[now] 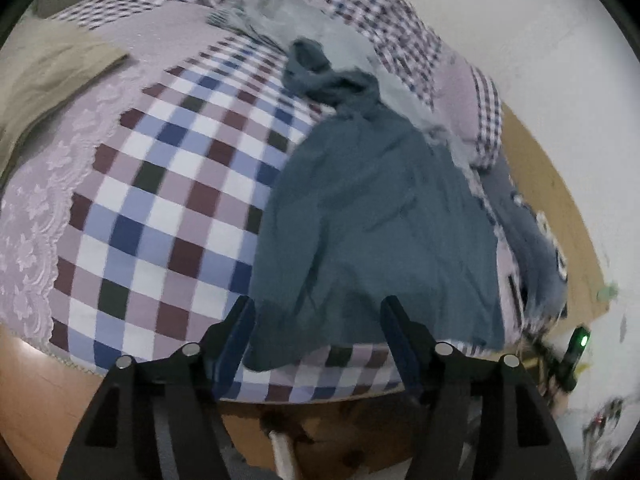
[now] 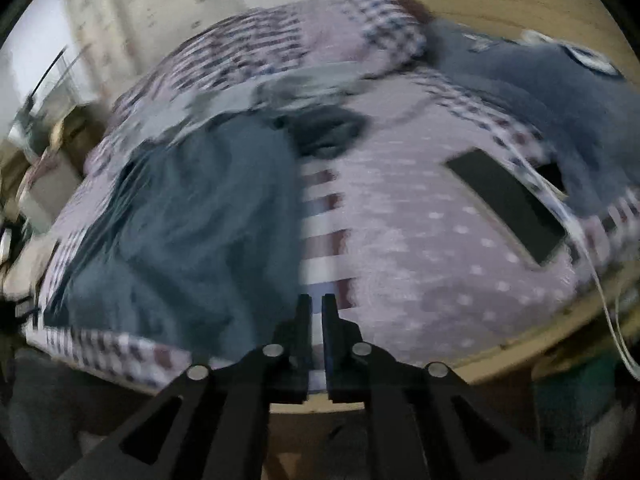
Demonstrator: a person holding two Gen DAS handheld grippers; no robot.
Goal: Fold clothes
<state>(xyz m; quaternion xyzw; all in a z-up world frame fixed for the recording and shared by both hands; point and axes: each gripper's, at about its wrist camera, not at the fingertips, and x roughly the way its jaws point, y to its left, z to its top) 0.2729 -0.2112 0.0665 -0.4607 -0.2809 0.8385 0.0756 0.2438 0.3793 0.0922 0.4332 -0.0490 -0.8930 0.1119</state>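
Two grippers are hovering at the bed (image 1: 168, 208) edge. Teal garment (image 1: 368, 216) is lying spread across the checked cover, flattened for folding. Left gripper (image 1: 318, 312) is standing released, straddling its hem; right gripper (image 2: 316, 308) is showing a narrow gap, gripping nothing.
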